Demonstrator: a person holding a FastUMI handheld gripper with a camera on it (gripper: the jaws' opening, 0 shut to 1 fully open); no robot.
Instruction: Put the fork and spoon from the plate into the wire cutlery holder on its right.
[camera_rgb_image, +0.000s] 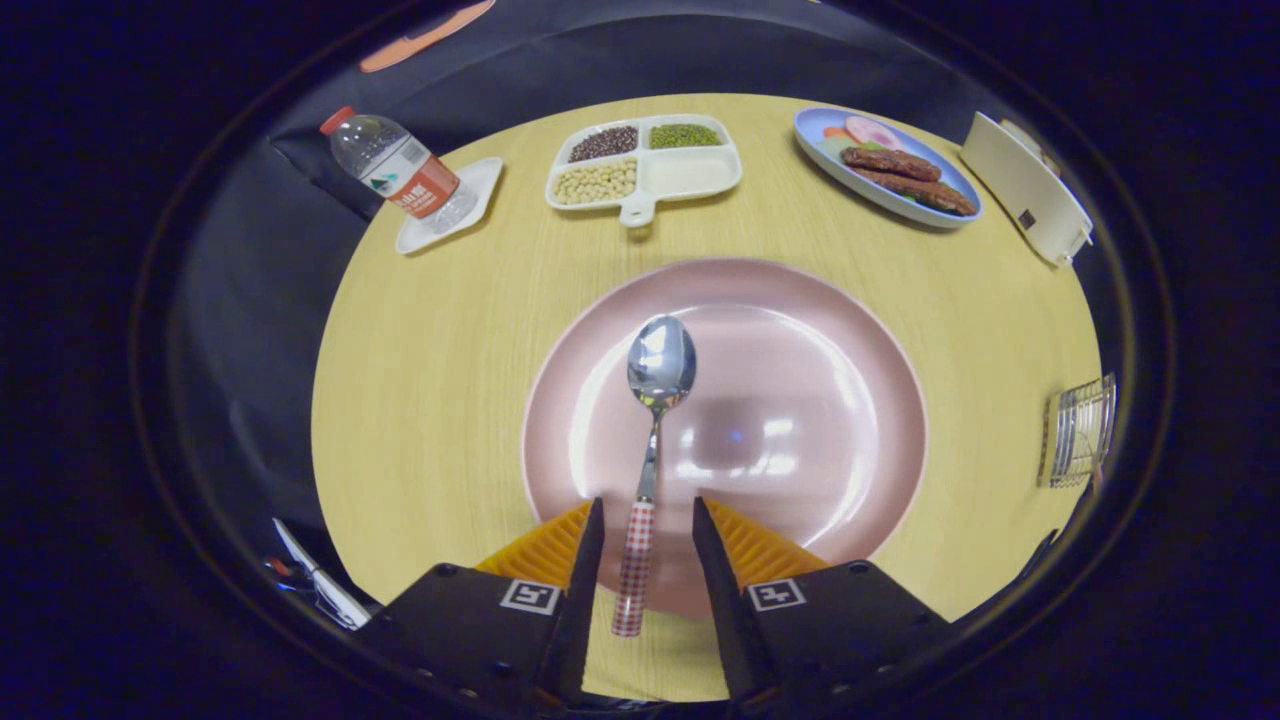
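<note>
A steel spoon (656, 420) with a red-and-white checked handle lies on the pink plate (850, 400), bowl pointing away from me. Its handle reaches over the plate's near rim and sits between my two fingers (585, 560). My gripper (648, 515) is open, with a gap on each side of the handle, so neither finger presses it. The wire cutlery holder (1078, 432) stands at the table's right edge, well to the right of the plate. I cannot make out what is inside the holder.
Beyond the plate sit a white divided tray of beans (645, 165), a water bottle (395, 165) on a white coaster, and a blue plate of food (885, 165). A cream rack (1030, 190) stands at the far right. The round wooden table (430, 380) is bare left of the plate.
</note>
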